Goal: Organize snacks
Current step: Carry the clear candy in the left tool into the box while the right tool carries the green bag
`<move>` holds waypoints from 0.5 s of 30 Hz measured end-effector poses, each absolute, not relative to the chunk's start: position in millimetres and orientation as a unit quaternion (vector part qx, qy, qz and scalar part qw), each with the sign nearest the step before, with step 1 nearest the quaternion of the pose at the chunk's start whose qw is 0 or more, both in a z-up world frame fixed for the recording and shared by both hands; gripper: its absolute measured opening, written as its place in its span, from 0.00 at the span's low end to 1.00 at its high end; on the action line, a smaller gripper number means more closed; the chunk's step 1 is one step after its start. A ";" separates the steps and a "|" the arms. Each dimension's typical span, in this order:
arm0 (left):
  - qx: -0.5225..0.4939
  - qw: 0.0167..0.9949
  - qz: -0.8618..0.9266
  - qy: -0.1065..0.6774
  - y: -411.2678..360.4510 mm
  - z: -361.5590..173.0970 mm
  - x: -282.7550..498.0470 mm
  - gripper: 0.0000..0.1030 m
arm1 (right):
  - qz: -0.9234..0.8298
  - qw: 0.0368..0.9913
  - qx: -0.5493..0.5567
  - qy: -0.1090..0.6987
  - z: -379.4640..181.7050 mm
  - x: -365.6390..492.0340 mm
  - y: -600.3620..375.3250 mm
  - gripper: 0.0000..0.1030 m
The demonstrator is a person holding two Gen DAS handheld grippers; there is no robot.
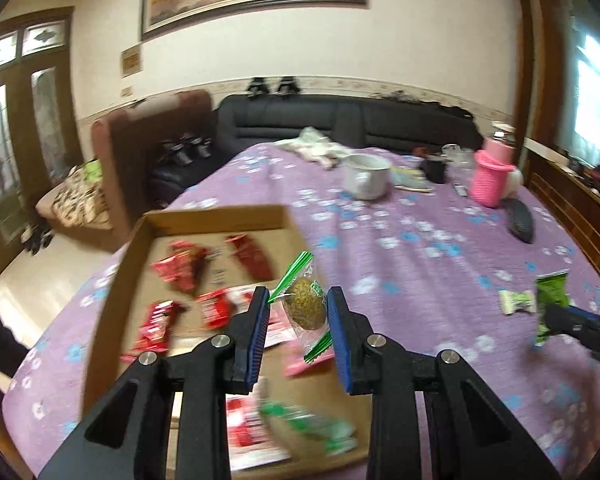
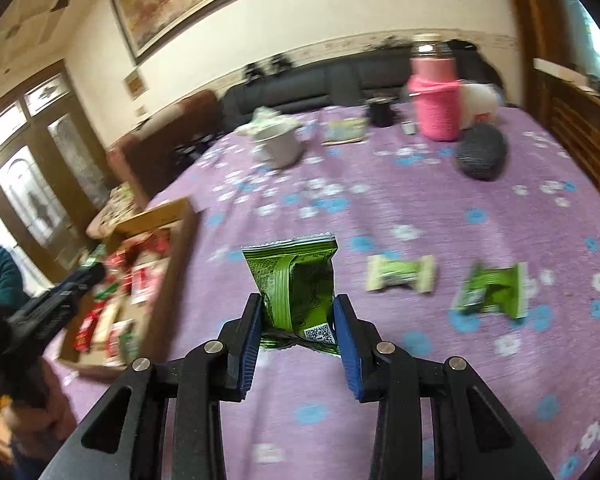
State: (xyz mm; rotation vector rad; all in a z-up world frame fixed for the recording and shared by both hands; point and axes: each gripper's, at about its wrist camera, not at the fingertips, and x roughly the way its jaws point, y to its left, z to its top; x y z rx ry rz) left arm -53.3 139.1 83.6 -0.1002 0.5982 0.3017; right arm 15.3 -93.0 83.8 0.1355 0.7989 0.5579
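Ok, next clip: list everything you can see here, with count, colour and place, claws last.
cardboard box: one, brown, on the table's left side
red snack packets: several, in the box
round snack: one, brownish in a clear green-striped wrapper, between the left claw's fingers above the box
green snack packet: one, gripped by the right claw
loose green snacks: two, on the tablecloth, right
tablecloth: one, purple, floral
white cup: one, far side
pink bottle: one, far right
left claw: blue pads, open
right claw: blue pads, shut
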 end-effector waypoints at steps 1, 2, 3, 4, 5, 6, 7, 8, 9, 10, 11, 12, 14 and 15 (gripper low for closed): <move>-0.053 0.940 0.158 0.296 149.0 80.4 -57.9 0.28 | 0.278 0.878 0.063 0.385 85.9 13.3 -85.1 0.37; -0.060 0.937 0.167 0.300 159.3 76.4 -62.1 0.28 | 0.292 0.874 0.057 0.385 88.5 9.4 -72.8 0.37; -0.065 0.935 0.172 0.303 166.8 73.2 -65.2 0.28 | 0.300 0.872 0.053 0.384 90.6 6.5 -62.4 0.38; -0.070 0.932 0.180 0.308 176.0 68.1 -68.6 0.28 | 0.309 0.869 0.047 0.384 92.2 3.6 -51.0 0.38; -0.073 0.930 0.185 0.310 180.6 65.1 -71.1 0.28 | 0.320 0.865 0.040 0.384 93.0 0.6 -37.3 0.38; -0.076 0.928 0.189 0.313 186.3 62.3 -74.6 0.28 | 0.327 0.862 0.035 0.386 93.1 -0.9 -26.1 0.38; -0.079 0.926 0.194 0.315 192.7 58.7 -78.8 0.28 | 0.334 0.858 0.031 0.388 92.4 -2.9 -14.6 0.38; -0.081 0.925 0.197 0.316 195.6 56.9 -80.7 0.28 | 0.342 0.853 0.029 0.393 90.8 -4.3 -2.0 0.38; -0.084 0.923 0.203 0.316 201.8 54.9 -84.7 0.28 | 0.353 0.846 0.030 0.399 88.7 -5.5 10.7 0.38; -0.086 0.922 0.206 0.316 205.5 53.1 -87.3 0.28 | 0.359 0.841 0.029 0.404 86.7 -6.7 20.1 0.38; -0.089 0.921 0.209 0.317 209.6 51.5 -89.5 0.28 | 0.366 0.835 0.026 0.410 83.4 -7.3 34.3 0.38; -0.091 0.919 0.213 0.318 212.5 49.8 -90.9 0.28 | 0.368 0.832 0.023 0.413 80.7 -7.6 41.8 0.38; -0.111 0.916 0.208 0.324 222.6 46.5 -94.0 0.28 | 0.375 0.825 0.016 0.422 73.9 -6.3 61.3 0.38; -0.119 0.915 0.207 0.325 226.6 45.3 -95.1 0.28 | 0.376 0.822 0.014 0.428 70.2 -4.9 69.5 0.38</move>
